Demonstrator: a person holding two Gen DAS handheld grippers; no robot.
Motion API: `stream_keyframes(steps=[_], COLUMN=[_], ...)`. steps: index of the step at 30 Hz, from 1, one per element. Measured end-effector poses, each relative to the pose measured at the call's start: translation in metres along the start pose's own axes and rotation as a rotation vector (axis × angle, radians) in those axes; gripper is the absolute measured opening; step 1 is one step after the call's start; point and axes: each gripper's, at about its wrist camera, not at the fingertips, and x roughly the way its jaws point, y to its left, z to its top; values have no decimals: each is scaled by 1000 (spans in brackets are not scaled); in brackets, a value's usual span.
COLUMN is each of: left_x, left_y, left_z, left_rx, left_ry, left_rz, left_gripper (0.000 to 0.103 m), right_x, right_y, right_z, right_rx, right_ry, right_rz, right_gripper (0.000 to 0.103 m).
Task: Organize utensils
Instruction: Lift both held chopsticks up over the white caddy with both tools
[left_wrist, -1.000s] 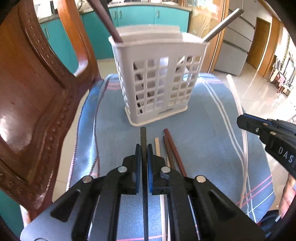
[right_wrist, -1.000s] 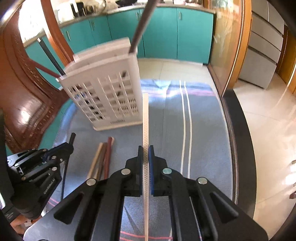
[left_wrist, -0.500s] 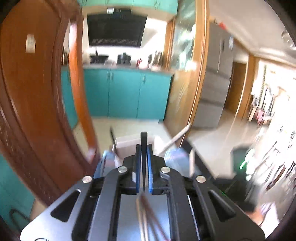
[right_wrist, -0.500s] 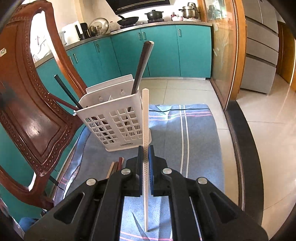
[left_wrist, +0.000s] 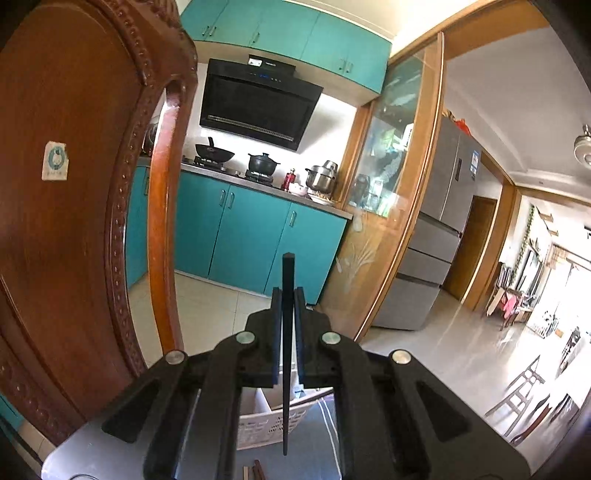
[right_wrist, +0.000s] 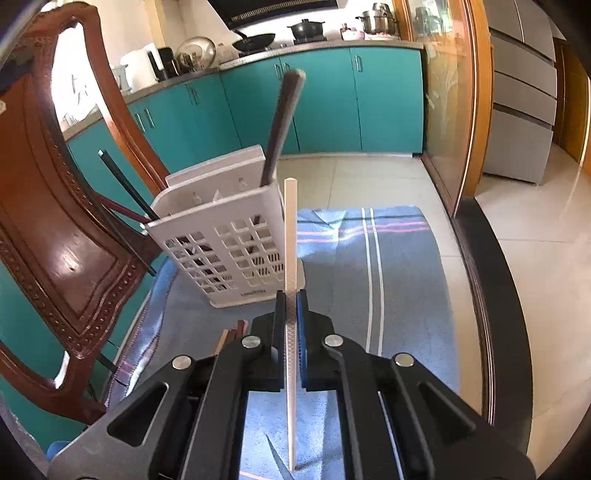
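You are midway through loading chopsticks into the holder, and both hands are carrying one. Nearest you in the right wrist view, the right tongs (right_wrist: 290, 299) are pinched on a white chopstick (right_wrist: 290, 236), its blunt end up at twelve o'clock and its thin tip hanging back toward six. These tongs tip downward over the blue striped cloth (right_wrist: 373, 258) that covers the tabletop. To their eight o'clock lie a few loose chopsticks (right_wrist: 231, 332), flat on the cloth and not yet collected. Beyond them, at about eleven o'clock, stands the white slotted holder (right_wrist: 221, 254), upright, already carrying a black chopstick and a reddish one leaning toward ten o'clock, and a dark-handled utensil (right_wrist: 282, 122) rising toward twelve. The carved wooden chair (right_wrist: 70, 236) backs it at nine.

In the left wrist view, the left tongs (left_wrist: 288, 295) are clamped on a black chopstick (left_wrist: 287, 332) and point nearly level at the teal cabinets (left_wrist: 251, 236), held high; the holder's open top (left_wrist: 273, 402) shows only below them at six o'clock, between the arms.

The next move, as I judge it, calls for you to tilt a chopstick thin end down, line it over a free compartment, lower it inside and only then let go. Take the hands one at a time so they do not crowd each other at the rim. The holder looks light, so a sideways knock could tip it.
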Motion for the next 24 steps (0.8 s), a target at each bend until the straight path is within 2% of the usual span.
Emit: stream_keyframes(steps=[6, 11, 16, 19, 24], left_x=[-6, 2, 42, 59, 84], left_y=[18, 23, 34, 30, 20], left_z=[8, 0, -17, -30, -57], left_rx=[-58, -26, -18, 17, 67], left_ry=[-48, -142, -58, -13, 98], left_rz=[33, 165, 183, 204, 202], left_gripper=[7, 7, 7, 7, 7], right_x=[-33, -57, -56, -67, -96], right_y=[1, 9, 17, 14, 12], right_z=[15, 21, 27, 41, 73], right_rx=[18, 1, -19, 15, 103], right_ry=[-86, -193, -208, -255, -450], right_rz=[66, 133, 142, 157, 159], right_gripper=[6, 6, 6, 6, 6])
